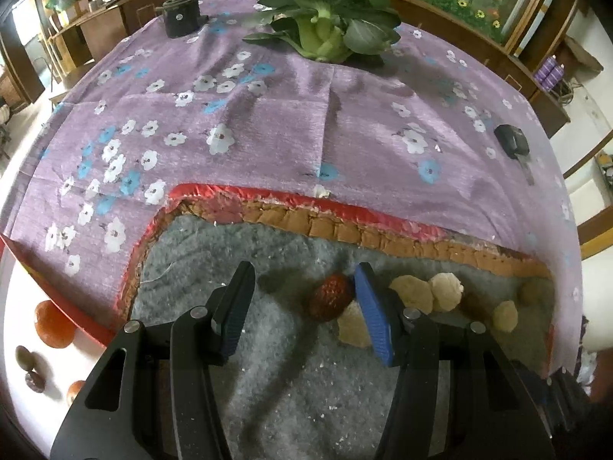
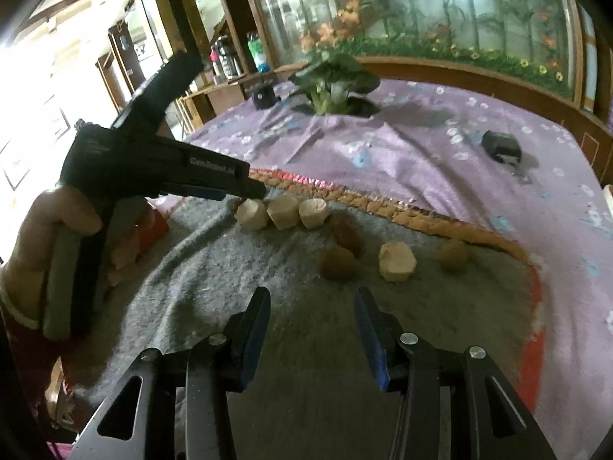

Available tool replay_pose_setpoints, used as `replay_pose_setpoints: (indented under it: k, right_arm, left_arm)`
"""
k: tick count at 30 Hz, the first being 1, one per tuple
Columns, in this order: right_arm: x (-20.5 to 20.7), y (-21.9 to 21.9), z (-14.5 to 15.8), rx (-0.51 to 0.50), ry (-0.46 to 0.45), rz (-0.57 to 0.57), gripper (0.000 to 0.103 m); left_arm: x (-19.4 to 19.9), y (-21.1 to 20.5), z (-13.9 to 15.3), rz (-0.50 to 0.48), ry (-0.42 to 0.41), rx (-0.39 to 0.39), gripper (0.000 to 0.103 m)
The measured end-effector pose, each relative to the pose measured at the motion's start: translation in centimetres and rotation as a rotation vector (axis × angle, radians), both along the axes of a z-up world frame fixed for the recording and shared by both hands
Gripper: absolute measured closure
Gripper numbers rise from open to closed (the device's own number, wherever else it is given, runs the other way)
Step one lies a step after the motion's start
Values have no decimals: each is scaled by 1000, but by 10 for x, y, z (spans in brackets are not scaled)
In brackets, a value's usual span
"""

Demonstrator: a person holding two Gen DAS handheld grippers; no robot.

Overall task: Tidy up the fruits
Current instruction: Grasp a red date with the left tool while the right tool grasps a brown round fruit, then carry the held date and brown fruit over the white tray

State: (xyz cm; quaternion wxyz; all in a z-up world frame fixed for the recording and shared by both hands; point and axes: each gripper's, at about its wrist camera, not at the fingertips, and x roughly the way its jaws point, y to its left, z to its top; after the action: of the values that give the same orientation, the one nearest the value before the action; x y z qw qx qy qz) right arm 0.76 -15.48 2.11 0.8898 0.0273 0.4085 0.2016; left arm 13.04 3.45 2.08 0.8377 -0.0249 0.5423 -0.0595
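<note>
Left wrist view: your left gripper (image 1: 304, 303) hangs low over the grey felt mat (image 1: 268, 364), jaws spread, nothing pinched. A dark red, date-like fruit (image 1: 330, 296) lies just inside the right fingertip, at 1 o'clock from the gap's centre. Pale peeled pieces (image 1: 412, 292) trail off toward 3 o'clock; one is partly hidden behind that finger. To take the red fruit cleanly, shift the gripper toward 3 o'clock until the fruit sits mid-gap, then close gently so the finger does not nudge the pale piece beside it. At 8 o'clock a white plate (image 1: 23, 306) holds an orange fruit (image 1: 53, 324) and a few small dark ones (image 1: 26, 358); judging by that, it serves as the sorting dish. A bok choy (image 1: 325, 11) rests on the purple floral cloth (image 1: 268, 115) over the desk at 12 o'clock.

Right wrist view: your right gripper (image 2: 311, 339) hovers over the same mat, jaws apart and empty. Ahead at 12 o'clock lie a brown round fruit (image 2: 337, 263) and a pale cut piece (image 2: 396, 261), with another brownish fruit (image 2: 454, 256) at 1 o'clock. A row of three pale pieces (image 2: 282, 211) sits farther back, the left gripper's tips just above its near end. The picture is blurred, so the fruit kinds are uncertain. No container shows here; the mat's woven tan border (image 2: 402, 211) merely edges the fruit.
</note>
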Motion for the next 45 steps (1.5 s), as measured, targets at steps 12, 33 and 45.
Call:
replay_pose_setpoints:
  k: [12, 33, 45]
  right_arm:
    - [40, 17, -17, -78, 9, -24, 78]
    - [16, 1, -10, -38, -1, -18, 78]
    - [-8, 11, 16, -33, -48, 0, 78]
  left_arm:
    - [-1, 3, 5, -39, 36, -60, 49]
    - [-8, -14, -7, -159, 20, 86, 70]
    - [-32, -2, 24, -125, -43, 49, 83]
